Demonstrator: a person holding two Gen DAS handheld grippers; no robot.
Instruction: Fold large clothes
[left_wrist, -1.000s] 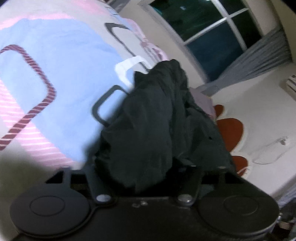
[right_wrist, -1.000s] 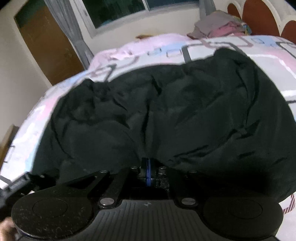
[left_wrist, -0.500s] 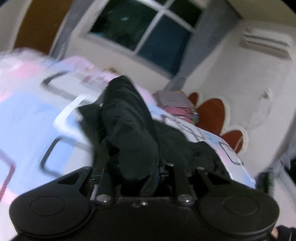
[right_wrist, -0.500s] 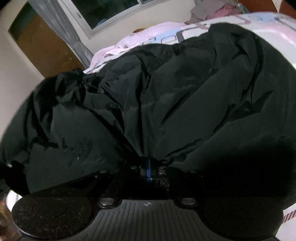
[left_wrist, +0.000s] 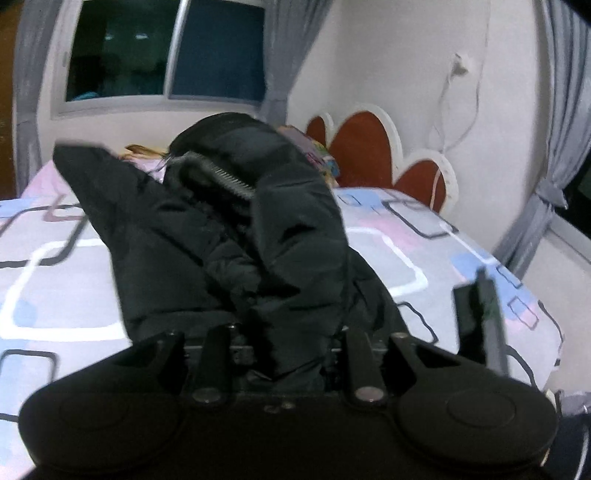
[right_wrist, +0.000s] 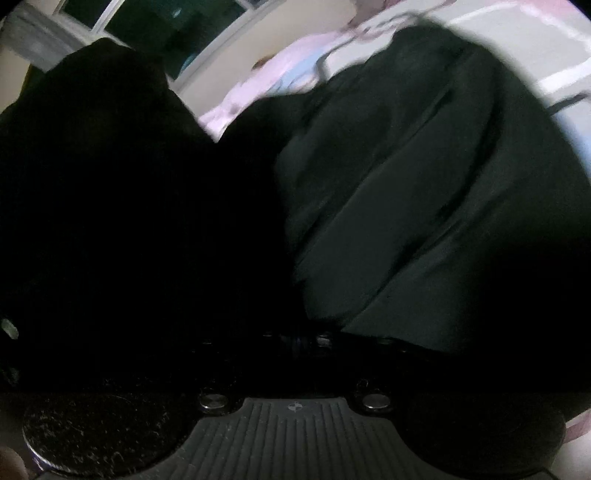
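A large black jacket (left_wrist: 229, 236) with a zipper hangs bunched over the patterned bed (left_wrist: 399, 254). In the left wrist view my left gripper (left_wrist: 284, 343) is shut on a thick fold of it, and the cloth hides the fingertips. In the right wrist view the same black jacket (right_wrist: 424, 192) fills almost the whole picture. My right gripper (right_wrist: 295, 338) is shut on its edge, its fingers lost in the dark cloth. A raised fold on the left of that view blocks most of the room.
The bed cover (left_wrist: 55, 280) carries pink, blue and grey squares. A red scalloped headboard (left_wrist: 365, 147) stands against the white wall, with a pile of clothes (left_wrist: 314, 151) before it. A dark window (left_wrist: 166, 55) and grey curtains (left_wrist: 557, 110) lie behind. A black device (left_wrist: 476, 321) shows at right.
The left gripper closed on the jacket, rose and rolled upright, so the window and headboard now stand level. The right gripper moved with the cloth, which now covers nearly its whole view.
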